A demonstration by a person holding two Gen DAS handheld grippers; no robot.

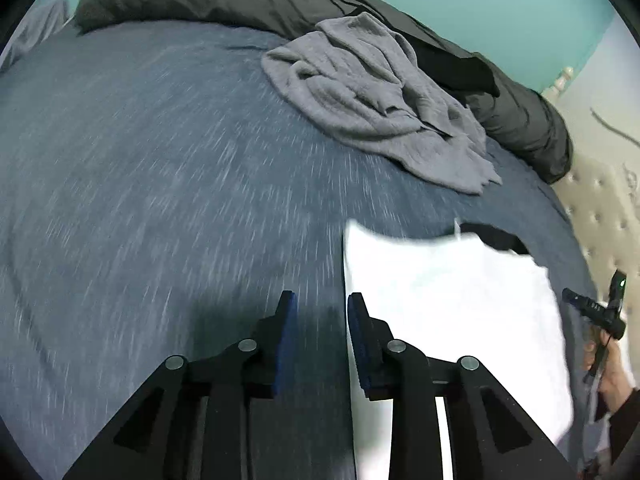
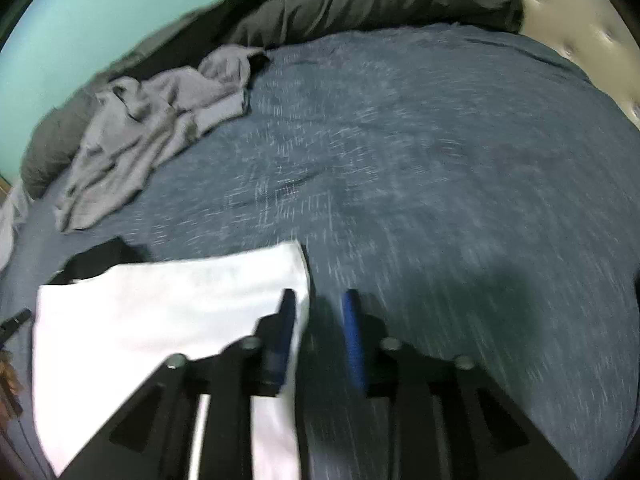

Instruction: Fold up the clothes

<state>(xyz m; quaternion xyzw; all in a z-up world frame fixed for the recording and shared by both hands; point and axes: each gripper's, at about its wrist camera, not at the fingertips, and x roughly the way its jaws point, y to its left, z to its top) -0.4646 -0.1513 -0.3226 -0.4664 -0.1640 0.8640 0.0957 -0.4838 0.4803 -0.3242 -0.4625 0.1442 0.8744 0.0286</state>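
The white garment [image 1: 452, 300] lies flat on the blue bedspread [image 1: 160, 160], lower right of the left view and lower left of the right view. It looks light, limp and easily creased; its corners or side edges seem the best hold. Left gripper [image 1: 322, 300] and right gripper [image 2: 319, 298] point down at opposite edges, jaws spread and pinching nothing. A crumpled grey garment [image 1: 372, 96] lies beyond.

White garment folded, grey one still crumpled

White garment [image 1: 452, 304] is lying flat on blue bedspread [image 1: 160, 168], black piece [image 1: 496, 238] peeking from under; grey garment [image 1: 376, 96] is sitting bunched well apart.
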